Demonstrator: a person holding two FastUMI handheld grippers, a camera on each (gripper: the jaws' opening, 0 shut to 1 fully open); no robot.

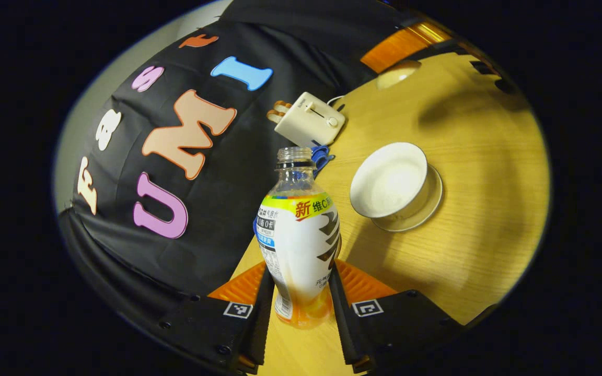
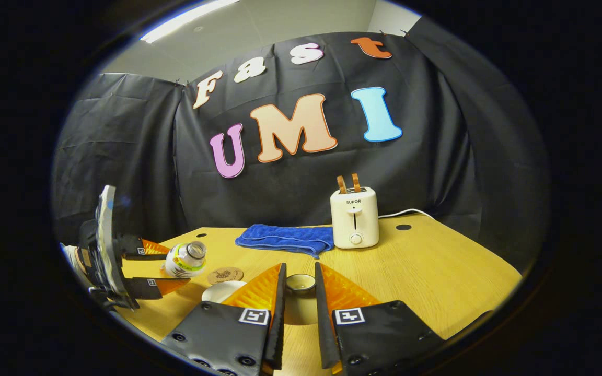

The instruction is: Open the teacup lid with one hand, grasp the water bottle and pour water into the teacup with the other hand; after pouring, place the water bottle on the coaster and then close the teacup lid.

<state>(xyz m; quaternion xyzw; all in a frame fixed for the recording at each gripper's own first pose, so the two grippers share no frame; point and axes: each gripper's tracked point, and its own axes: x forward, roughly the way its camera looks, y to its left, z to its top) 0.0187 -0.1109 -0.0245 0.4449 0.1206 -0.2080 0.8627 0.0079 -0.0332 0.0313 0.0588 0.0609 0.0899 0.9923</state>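
My left gripper [image 1: 300, 271] is shut on the water bottle [image 1: 298, 235], a clear uncapped bottle with a white and yellow label and orange liquid near its base. Right of it the white teacup [image 1: 392, 180] stands open on its saucer [image 1: 434, 201]. In the right gripper view, my right gripper [image 2: 300, 267] is shut on the teacup lid [image 2: 300, 286], held above the table. Farther left there, the left gripper [image 2: 173, 265] holds the bottle [image 2: 186, 259] tipped over, its mouth turned toward the cup rim [image 2: 221, 291]. The round cork coaster [image 2: 225, 274] lies just behind the cup.
A cream toaster [image 2: 354, 218] with two slices stands at the back by the wall, its cord trailing right. A folded blue cloth [image 2: 285, 237] lies left of it. The wooden table [image 2: 437, 271] stretches to the right; its edge curves close to the black wall.
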